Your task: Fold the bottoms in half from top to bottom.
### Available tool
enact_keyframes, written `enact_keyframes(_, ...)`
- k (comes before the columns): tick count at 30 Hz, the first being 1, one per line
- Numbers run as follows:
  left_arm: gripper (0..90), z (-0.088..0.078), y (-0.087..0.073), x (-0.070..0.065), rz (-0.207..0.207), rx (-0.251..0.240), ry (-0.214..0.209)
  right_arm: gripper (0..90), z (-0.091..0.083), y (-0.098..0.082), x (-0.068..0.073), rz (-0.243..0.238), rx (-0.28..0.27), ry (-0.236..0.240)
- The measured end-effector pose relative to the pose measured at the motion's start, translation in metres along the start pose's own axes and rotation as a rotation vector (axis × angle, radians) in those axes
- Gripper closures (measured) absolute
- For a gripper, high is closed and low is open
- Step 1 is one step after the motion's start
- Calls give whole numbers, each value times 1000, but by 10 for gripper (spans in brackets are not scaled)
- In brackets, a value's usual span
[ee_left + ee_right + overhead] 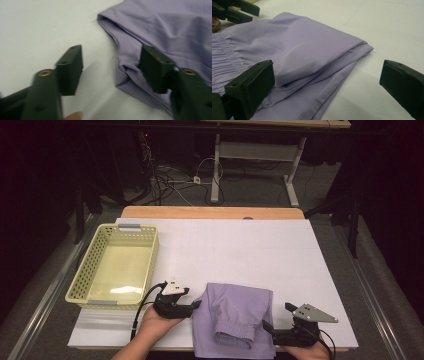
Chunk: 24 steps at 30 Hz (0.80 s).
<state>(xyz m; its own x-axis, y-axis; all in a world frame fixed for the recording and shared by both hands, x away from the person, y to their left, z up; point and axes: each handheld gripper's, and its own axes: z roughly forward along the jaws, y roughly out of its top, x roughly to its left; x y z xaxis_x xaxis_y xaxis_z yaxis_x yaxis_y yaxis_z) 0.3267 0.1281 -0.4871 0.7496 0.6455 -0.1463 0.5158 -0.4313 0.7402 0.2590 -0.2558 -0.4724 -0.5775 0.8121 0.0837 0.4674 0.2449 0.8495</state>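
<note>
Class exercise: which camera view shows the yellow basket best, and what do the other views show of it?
The high view: the yellow basket sits whole at the table's left, perforated walls and bare inside visible, left of the folded purple garment. The right gripper view catches just a pale yellow sliver at its top left corner; the left gripper view looks at the garment and table instead.

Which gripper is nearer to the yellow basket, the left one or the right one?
Left. The left gripper sits just right of the yellow basket, at the folded purple garment's left edge. The right gripper lies beyond the garment, at its right edge.

The folded garment [235,317] lies on the table [240,245], right of the basket [80,280].
</note>
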Motion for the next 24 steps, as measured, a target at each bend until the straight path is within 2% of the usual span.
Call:
enact_keyframes(2,501,3,1,-2,20,39,7,8,2,-1,0,-3,6,-3)
enact_keyframes(7,691,4,1,-6,62,47,3,35,6,-1,1,-8,24,-18)
enact_keyframes(10,758,4,1,-6,74,51,-12,78,7,3,2,-15,28,-37)
enact_keyframes(12,796,5,1,-6,75,52,-22,127,8,7,-1,5,21,-26)
enact_keyframes(19,835,4,1,-5,75,51,-41,262,20,25,-9,0,47,-49)
enact_keyframes(24,836,4,1,-6,77,51,-38,361,39,35,-22,28,69,-69)
